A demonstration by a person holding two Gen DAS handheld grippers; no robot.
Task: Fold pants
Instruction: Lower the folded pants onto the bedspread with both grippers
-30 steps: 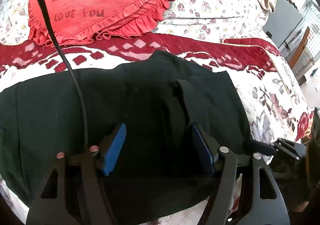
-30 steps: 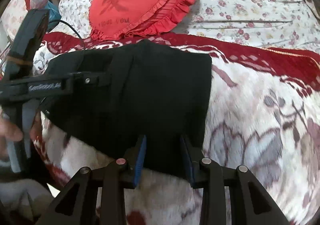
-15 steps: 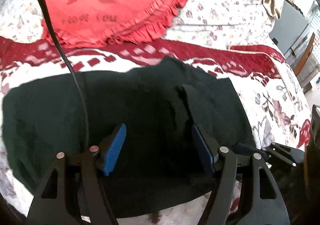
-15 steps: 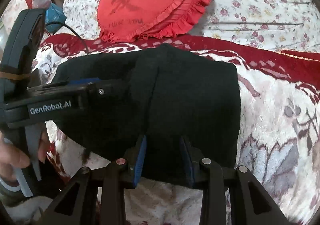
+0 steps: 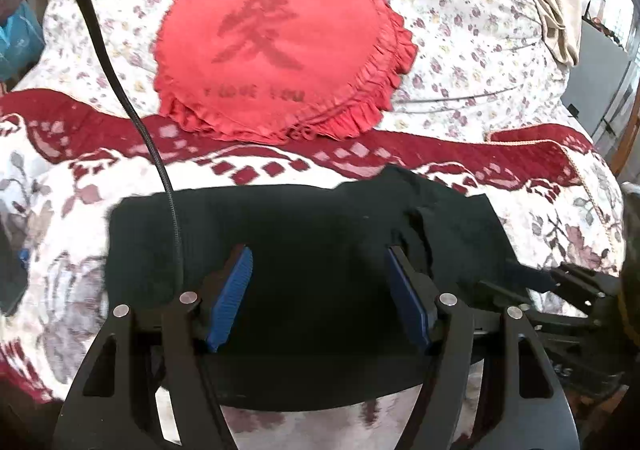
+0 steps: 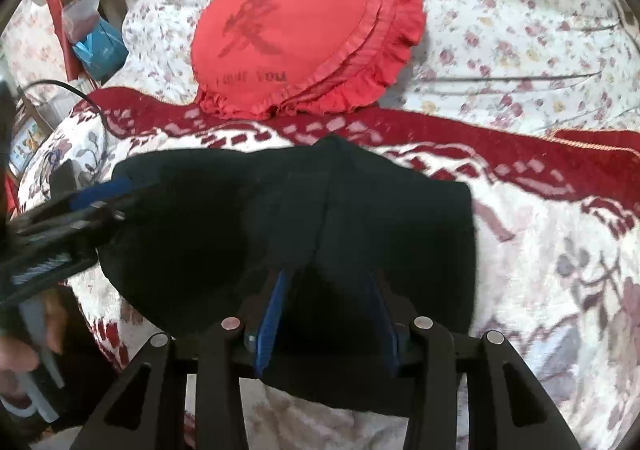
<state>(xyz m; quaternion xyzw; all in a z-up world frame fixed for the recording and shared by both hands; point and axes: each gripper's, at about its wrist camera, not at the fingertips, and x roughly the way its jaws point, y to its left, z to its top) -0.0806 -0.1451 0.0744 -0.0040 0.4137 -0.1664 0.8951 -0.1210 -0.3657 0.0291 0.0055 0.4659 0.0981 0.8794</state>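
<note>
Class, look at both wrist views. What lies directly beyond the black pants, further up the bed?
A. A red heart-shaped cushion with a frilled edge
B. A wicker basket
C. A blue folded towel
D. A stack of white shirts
A. In both views a red heart-shaped cushion with a frilled edge lies on the floral bedspread just past the far edge of the black pants.
</note>
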